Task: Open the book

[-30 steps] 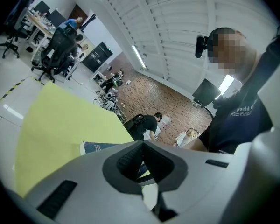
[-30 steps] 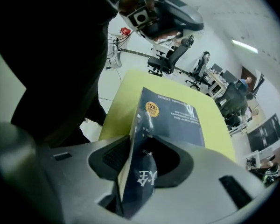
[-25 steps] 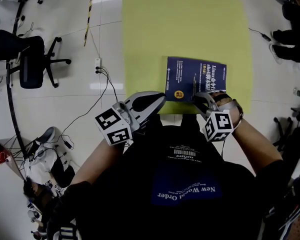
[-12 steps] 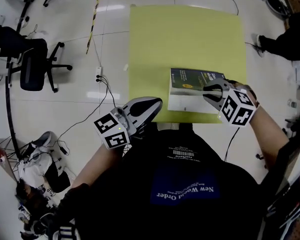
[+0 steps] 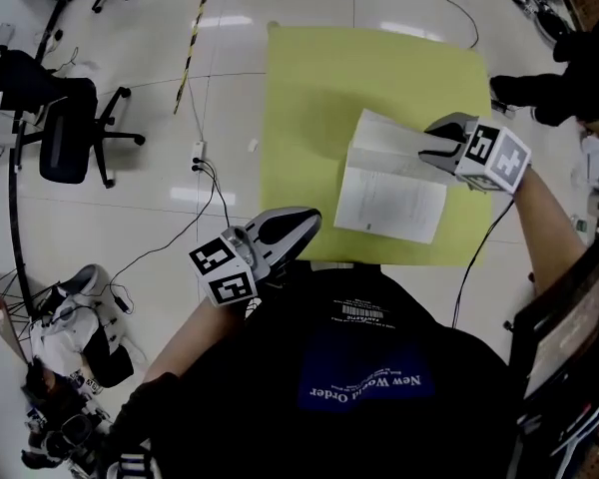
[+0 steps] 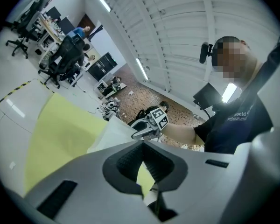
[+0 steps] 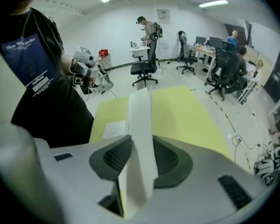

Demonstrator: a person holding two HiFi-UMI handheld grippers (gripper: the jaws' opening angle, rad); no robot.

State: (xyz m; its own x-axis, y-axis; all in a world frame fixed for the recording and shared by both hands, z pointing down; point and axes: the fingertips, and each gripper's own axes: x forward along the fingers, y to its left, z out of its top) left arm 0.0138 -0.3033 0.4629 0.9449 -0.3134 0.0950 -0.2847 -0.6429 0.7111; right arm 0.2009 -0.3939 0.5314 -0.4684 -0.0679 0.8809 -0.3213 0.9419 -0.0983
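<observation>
Near your chest, your left gripper [image 5: 314,218] hovers, its fingers closed on nothing. Farther right, the fingers of your right gripper [image 5: 425,149], just eased wider, pinch a raised leaf of the book [image 5: 389,206], which lies open on the yellow tabletop [image 5: 309,98]. That leaf hides the book's far side.

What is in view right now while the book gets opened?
table: one, yellow top, centre of head view.
book: one, white pages showing, open on the table's near right part, one part lifted.
office chair: one, black, floor at left.
power strip: one, white, with black cables, floor beside the table's left edge.
striped tape: one strip, black and yellow, floor upper left.
left claw: one, grey, shut and empty, by the table's near left corner.
right claw: one, grey, gripping the book's lifted part; its jaws have just been opening slightly.
</observation>
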